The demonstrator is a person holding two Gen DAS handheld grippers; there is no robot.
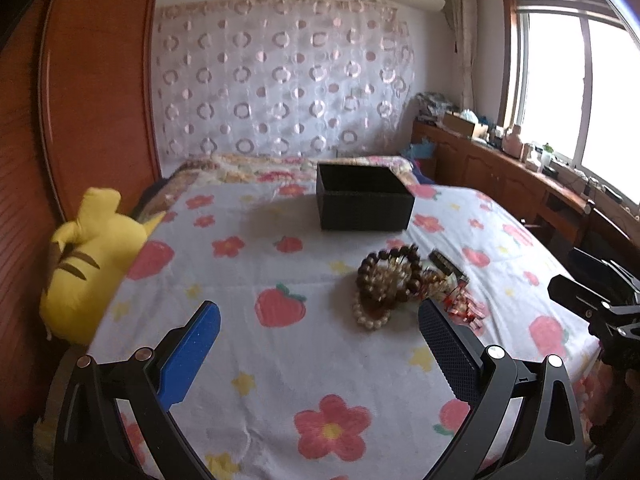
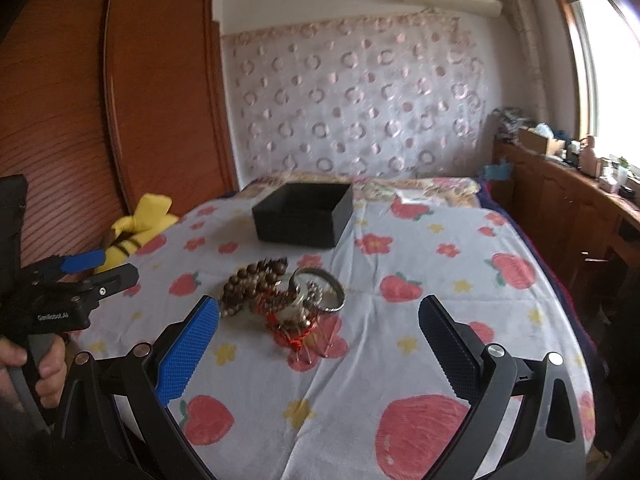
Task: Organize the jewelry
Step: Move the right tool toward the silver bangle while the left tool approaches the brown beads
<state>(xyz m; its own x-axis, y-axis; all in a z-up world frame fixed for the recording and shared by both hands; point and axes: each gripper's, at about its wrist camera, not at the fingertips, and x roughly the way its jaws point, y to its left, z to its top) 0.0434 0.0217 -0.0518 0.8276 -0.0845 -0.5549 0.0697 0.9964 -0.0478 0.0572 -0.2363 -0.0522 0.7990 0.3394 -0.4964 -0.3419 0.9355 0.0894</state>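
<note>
A pile of jewelry (image 1: 394, 280) lies on the flowered bed sheet: dark brown bead bracelets, a pale pearl bracelet (image 1: 370, 316), a red trinket and a dark clip. In the right wrist view the pile (image 2: 280, 300) also shows a silver bangle (image 2: 326, 288). An open black box (image 1: 362, 196) stands behind the pile, also in the right wrist view (image 2: 306, 214). My left gripper (image 1: 320, 344) is open and empty, just short of the pile. My right gripper (image 2: 320, 344) is open and empty, in front of the pile.
A yellow plush toy (image 1: 92, 256) lies at the bed's left edge beside a wooden wardrobe (image 1: 92, 80). A wooden cabinet (image 1: 520, 172) with clutter runs along the window on the right. The bed sheet (image 1: 280, 360) spreads around the pile.
</note>
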